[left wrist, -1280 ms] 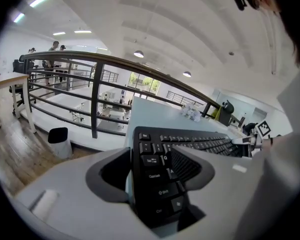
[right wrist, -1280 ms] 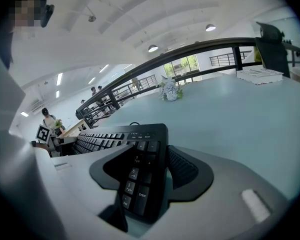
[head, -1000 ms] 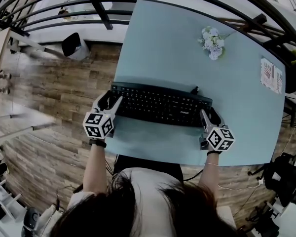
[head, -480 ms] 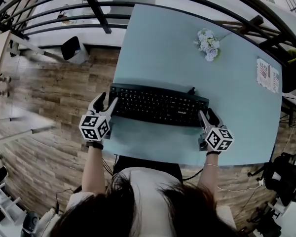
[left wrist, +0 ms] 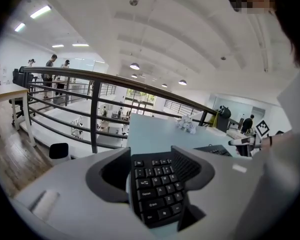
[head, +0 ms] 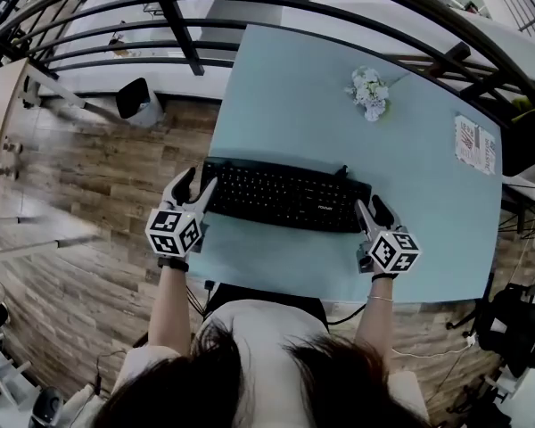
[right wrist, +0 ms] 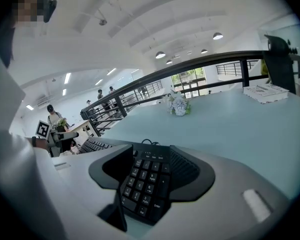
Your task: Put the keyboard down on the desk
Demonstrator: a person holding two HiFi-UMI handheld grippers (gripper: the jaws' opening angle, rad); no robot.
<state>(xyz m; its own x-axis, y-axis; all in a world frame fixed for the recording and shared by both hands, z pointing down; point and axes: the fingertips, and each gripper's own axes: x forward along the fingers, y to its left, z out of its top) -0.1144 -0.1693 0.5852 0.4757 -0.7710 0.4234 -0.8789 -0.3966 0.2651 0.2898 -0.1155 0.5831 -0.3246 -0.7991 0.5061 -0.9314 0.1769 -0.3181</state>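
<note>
On the near half of the desk (head: 294, 96), finding the keyboard (head: 285, 194) lying flat, parallel to the near edge and well short of the flowers (head: 367, 92) toward the far side. Flanking it with the left tool (head: 193, 188) at its left end and the right tool (head: 373, 212) at its right end, probably for carrying it level by both ends. Showing both tools released, jaws spread wide around a keyboard end each, pinching nothing. Judging the set-down as good as done, going by that flat rest on the desk. Likely needing only to be drawing both tools straight back toward the near edge, without nudging the keyboard askew or tugging the cable (head: 343, 168) at its far side.
</note>
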